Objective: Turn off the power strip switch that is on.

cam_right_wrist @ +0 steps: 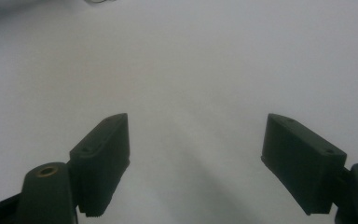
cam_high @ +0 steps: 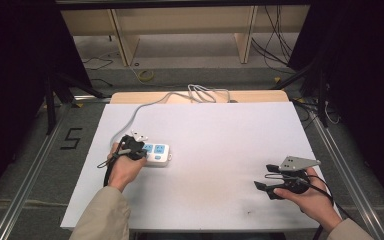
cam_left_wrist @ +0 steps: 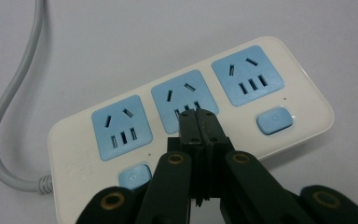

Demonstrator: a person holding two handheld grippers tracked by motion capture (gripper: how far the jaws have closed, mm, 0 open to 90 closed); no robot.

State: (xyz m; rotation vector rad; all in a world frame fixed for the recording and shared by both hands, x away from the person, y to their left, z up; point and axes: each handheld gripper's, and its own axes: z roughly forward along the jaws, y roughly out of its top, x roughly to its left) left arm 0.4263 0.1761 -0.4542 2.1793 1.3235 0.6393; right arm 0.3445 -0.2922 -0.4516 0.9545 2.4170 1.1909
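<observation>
From the high view, your left gripper (cam_high: pixel 139 145) sits at about nine o'clock on the white table (cam_high: pixel 220 200), over the left end of the white power strip (cam_high: pixel 156 154). The strip's grey cable (cam_high: pixel 135 114) runs off toward twelve o'clock and ends in loops past the table's far edge. Your right gripper (cam_high: pixel 264 176) rests at roughly four o'clock, well apart from the strip, its jaws pointing toward nine o'clock and a grey three-cornered plate (cam_high: pixel 299 162) riding on top.

In the left gripper view, your left gripper (cam_left_wrist: pixel 198 115) has its jaws pressed together with nothing between them. The tips lie over the lower edge of the middle blue socket (cam_left_wrist: pixel 184 100) of the power strip (cam_left_wrist: pixel 191 126); whether they actually touch it is hard to judge from this angle. Another blue socket (cam_left_wrist: pixel 121 127) lies at nine o'clock of the tips and a third (cam_left_wrist: pixel 248 74) at two o'clock. One blue switch (cam_left_wrist: pixel 274 120) is at three o'clock, another (cam_left_wrist: pixel 133 176) at seven o'clock. The cable (cam_left_wrist: pixel 4 121) leaves the strip at its left end.

In the right gripper view, your right gripper (cam_right_wrist: pixel 196 154) stands spread wide, holding nothing, over bare white table (cam_right_wrist: pixel 191 70).
</observation>
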